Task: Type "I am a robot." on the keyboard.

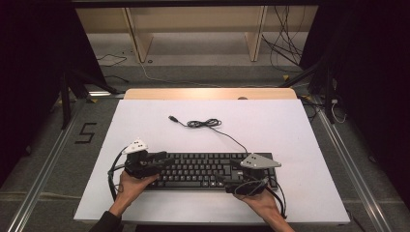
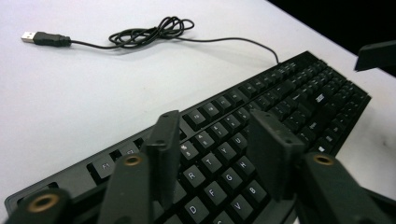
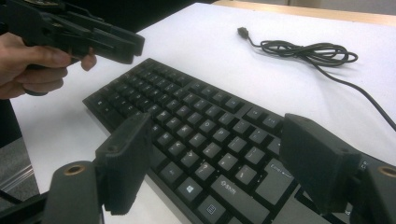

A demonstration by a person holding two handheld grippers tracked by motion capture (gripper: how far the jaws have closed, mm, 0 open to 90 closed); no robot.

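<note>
A black full-size keyboard [image 1: 200, 170] lies flat near the tabletop's [image 1: 145, 121] front edge, its thin cable [image 1: 205, 123] coiled toward the middle. The left gripper [image 2: 217, 149] hovers parted over its left end, the right gripper [image 3: 219, 163] spread over its right end; neither grips.

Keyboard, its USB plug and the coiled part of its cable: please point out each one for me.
keyboard [image 1: 193, 170], high view, on the middle rows of keys.
USB plug [image 2: 29, 36], left gripper view, on its metal tip.
coiled cable [image 3: 308, 50], right gripper view, on the bundled loops.
</note>
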